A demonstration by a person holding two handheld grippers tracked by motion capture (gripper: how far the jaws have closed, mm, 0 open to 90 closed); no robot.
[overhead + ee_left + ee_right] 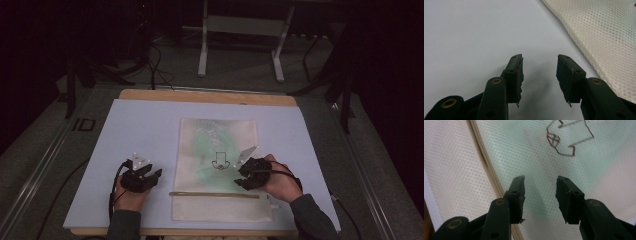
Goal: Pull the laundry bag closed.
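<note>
A flat mesh pouch [217, 167] of cream-white netting lies on the pale sheet [140, 135] that covers the table, right of centre and reaching almost to the near edge. Through the mesh a greenish printed insert shows, with a small dark outline drawing [220, 163] near the pouch's middle. A tan zipper band [215, 194] runs left to right across the near part of the pouch, ending at a small pull tab at the right.

The right gripper [248, 175], held in the person's right hand [282, 182], hovers over the pouch's right side, just far of the zipper; in the right gripper view its jaws stand apart with nothing between them, over the green-tinted mesh [524, 157], the zipper band [485, 162] to their left and the outline drawing [566, 140] beyond.

The left gripper [141, 176], in the left hand [131, 197], sits over bare sheet well left of the pouch. In the left gripper view its jaws are likewise spread and empty above the sheet [474, 37], with the pouch's mesh edge [604, 37] to the right.

Beyond the table's wooden far edge [207, 96], a white metal frame [240, 40] stands on the dark floor.
</note>
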